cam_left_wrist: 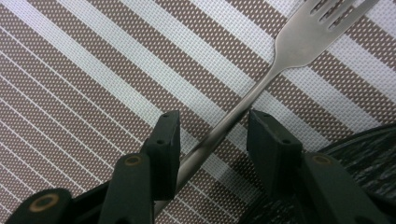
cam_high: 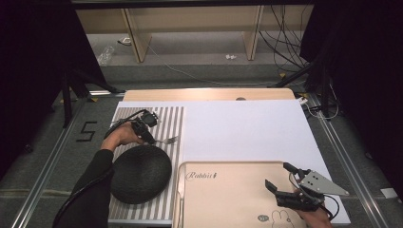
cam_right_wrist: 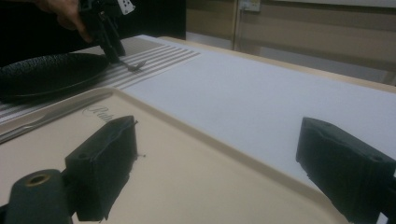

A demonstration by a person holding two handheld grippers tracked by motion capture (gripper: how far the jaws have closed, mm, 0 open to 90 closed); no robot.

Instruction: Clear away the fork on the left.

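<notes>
Straddling the fork's handle, the left gripper (cam_left_wrist: 212,140) is down on the striped placemat (cam_left_wrist: 93,70) with its jaws partly spread: the slim handle of the fork (cam_left_wrist: 261,84) runs up between them, lying close against the jaw on the left of the left gripper view, while a clear gap shows to the other jaw. No pinch yet, so I judge the step in hand to be the grasp of the fork, with the jaws set about it but not pressing.

Ahead of the jaws the fork's tines point away; just beside the jaw on the right of that view lies the rim of the dark round plate (cam_left_wrist: 364,154). In the high view the fork (cam_high: 168,140) lies on the placemat past the plate (cam_high: 140,174), and the left gripper (cam_high: 144,132) leans over it.

The right gripper (cam_right_wrist: 219,163) hovers over the beige tray (cam_right_wrist: 196,154) with its jaws spread wide and nothing between them; in the high view this gripper (cam_high: 285,178) sits at the tray's near right part on the desk (cam_high: 204,94).

The next move calls for bringing the left jaws together squarely on the thin handle, since it could slip or tilt. The likely lift must clear the plate's rim.
</notes>
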